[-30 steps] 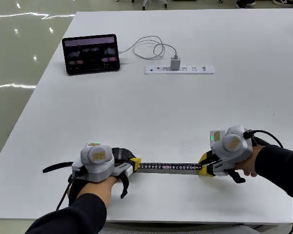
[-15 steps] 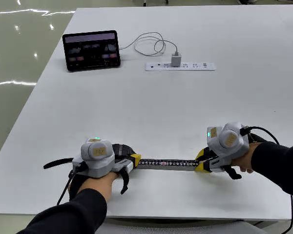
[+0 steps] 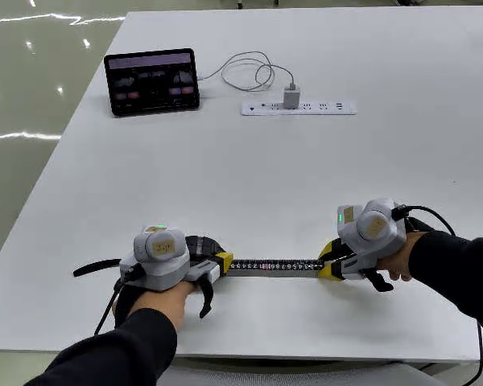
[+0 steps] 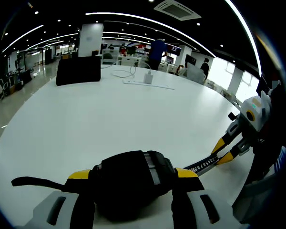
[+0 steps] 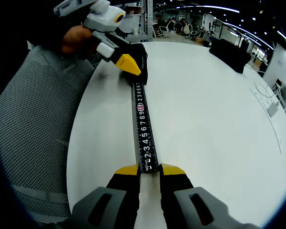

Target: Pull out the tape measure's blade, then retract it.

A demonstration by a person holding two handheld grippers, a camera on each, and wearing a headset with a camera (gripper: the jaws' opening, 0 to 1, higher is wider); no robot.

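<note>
Your left gripper (image 4: 132, 174) was clamped around the black tape measure case (image 4: 128, 188). The case sat on the white table (image 3: 249, 185) near its front edge, left of centre. The blade (image 5: 143, 121) lay drawn out flat on the tabletop, numbers up, running from the case to your right gripper (image 5: 149, 170). That gripper's yellow-tipped jaws were pinched on the blade's free end. At the far side of the table a dark tablet (image 3: 151, 80) stood near a white power strip (image 3: 299, 108) with a charger (image 3: 291, 97) plugged in.
</note>
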